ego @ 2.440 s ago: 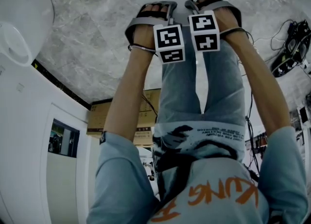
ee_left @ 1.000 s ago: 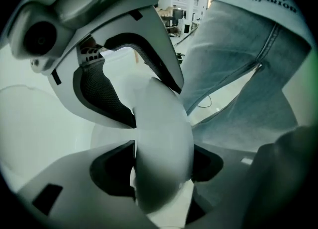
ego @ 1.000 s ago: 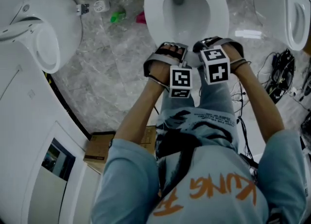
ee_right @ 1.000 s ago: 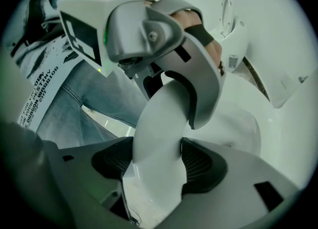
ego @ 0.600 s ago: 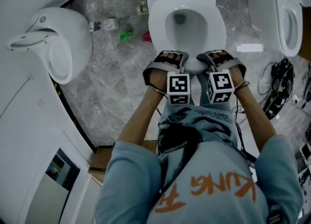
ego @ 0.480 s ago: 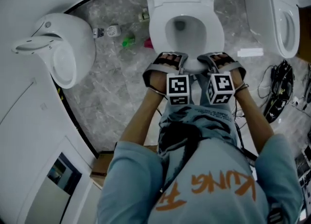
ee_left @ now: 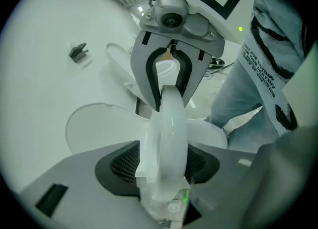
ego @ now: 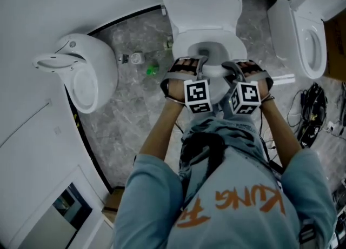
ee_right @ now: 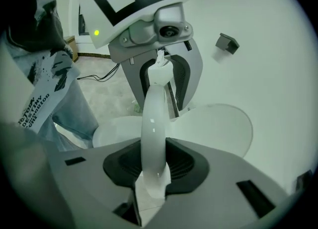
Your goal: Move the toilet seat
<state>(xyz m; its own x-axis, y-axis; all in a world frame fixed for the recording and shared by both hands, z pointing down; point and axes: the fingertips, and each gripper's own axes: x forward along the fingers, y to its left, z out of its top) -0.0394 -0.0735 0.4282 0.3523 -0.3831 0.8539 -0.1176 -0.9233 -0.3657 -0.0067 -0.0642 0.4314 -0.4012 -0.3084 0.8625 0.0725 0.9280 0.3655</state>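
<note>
Toilets stand three across a grey floor [ego: 121, 118]. The left toilet [ego: 81, 78] hangs from the curved wall, and a green bottle [ego: 152, 71] lies near it on the floor.

The left gripper [ego: 198, 62] is clamped on the seat [ego: 216, 72] of the middle toilet. Its own view shows the white rim pinched between the dark pads. The seat lies at the front of the bowl [ego: 208, 45], directly ahead of the person, with the lid [ego: 201, 2] standing up behind it. I cannot tell how far the seat has come off the bowl.

Just to the right, on the same front rim, sits the right gripper [ego: 231, 65]. Its jaws are closing, the rim is between them and the pads are already on it. The two grippers hold close together, either side of the rim's front centre.

My judgement is that the seat is a stiff, glossy plastic ring, fairly light but slick under the pads. It looks hinged at the back, so it should swing in an arc rather than lift straight. The front rim is the sensible hold, since it is farthest from the hinge and the easiest place to turn it. Both grips should travel together so the ring does not twist. If it slips, it would slam down and might crack.

Further right stands the right toilet [ego: 303, 37], with dark cables [ego: 316, 114] on the floor below it.
</note>
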